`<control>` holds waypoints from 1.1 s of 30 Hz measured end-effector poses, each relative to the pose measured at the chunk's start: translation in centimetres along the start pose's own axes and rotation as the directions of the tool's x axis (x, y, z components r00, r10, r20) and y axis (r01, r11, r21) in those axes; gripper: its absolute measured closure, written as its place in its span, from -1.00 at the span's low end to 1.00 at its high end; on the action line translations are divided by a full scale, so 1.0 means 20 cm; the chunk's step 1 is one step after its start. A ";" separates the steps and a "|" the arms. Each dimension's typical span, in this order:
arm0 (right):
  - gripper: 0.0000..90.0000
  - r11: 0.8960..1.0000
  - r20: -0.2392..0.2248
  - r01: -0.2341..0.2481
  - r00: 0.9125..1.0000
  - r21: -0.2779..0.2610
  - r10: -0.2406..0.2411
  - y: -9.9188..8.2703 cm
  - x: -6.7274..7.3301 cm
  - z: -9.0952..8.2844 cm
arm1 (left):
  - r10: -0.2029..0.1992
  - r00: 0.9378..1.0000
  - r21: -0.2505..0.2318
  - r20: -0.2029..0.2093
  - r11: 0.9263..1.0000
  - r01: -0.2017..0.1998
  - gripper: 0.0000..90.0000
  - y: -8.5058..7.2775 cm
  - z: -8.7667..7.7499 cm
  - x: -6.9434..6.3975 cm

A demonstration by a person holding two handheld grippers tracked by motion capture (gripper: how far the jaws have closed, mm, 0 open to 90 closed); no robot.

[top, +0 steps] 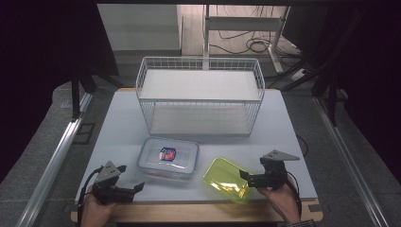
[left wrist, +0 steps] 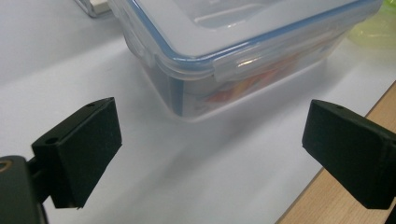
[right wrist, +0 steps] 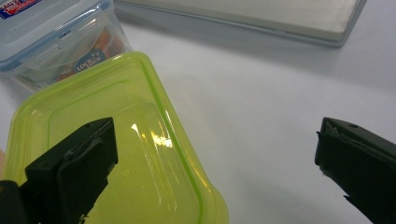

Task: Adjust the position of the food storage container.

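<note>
On the white table, near the front edge, sits a clear box with a blue-edged lid, and just beside it, to the right, lies a yellow-green tub. Behind both stands a white wire rack with 2 shelves. The clear box looks hard and smooth, so it may slip. It has something colorful inside, so I think it weighs a little, though not much. Its lid sticks out all around, and a good spot to grab would be under that rim or across the short sides. The yellow-green tub looks thin, light and a bit bendy. It looks empty, so its raised edge is the best place to pinch. The left gripper waits in front of the clear box. Its jaws are spread wide with nothing between them, and they touch nothing. The right gripper is at the right side of the tub. Its jaws are spread wide too. In the right gripper view 1 jaw hangs over the tub, but it is not squeezing anything.
</note>
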State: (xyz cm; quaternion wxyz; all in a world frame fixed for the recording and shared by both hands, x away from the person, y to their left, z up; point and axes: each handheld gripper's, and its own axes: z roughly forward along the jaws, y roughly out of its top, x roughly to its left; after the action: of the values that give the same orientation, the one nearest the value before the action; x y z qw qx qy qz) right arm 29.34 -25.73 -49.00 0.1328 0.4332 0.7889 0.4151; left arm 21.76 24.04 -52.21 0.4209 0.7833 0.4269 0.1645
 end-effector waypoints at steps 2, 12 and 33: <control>-1.00 1.000 -0.004 -0.007 1.000 0.000 0.007 0.00 -0.01 0.00 | -0.007 1.000 0.002 0.016 1.000 0.007 -0.88 0.00 0.01 0.00; -0.76 1.000 -0.002 0.021 1.000 0.013 -0.021 0.01 0.01 0.00 | -0.013 1.000 0.009 0.016 1.000 0.013 -0.91 -0.01 0.02 0.00; 0.99 0.946 -0.216 0.317 0.930 0.064 -0.297 -0.01 0.44 -0.07 | -0.024 0.999 0.001 -0.037 1.000 0.024 -0.87 0.00 0.01 0.00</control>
State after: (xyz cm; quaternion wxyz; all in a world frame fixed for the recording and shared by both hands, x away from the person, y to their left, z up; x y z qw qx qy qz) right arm 23.21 -19.68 -46.98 0.0933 0.2656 0.8757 0.3922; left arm 21.80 23.99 -52.32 0.4141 0.7753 0.4443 0.1736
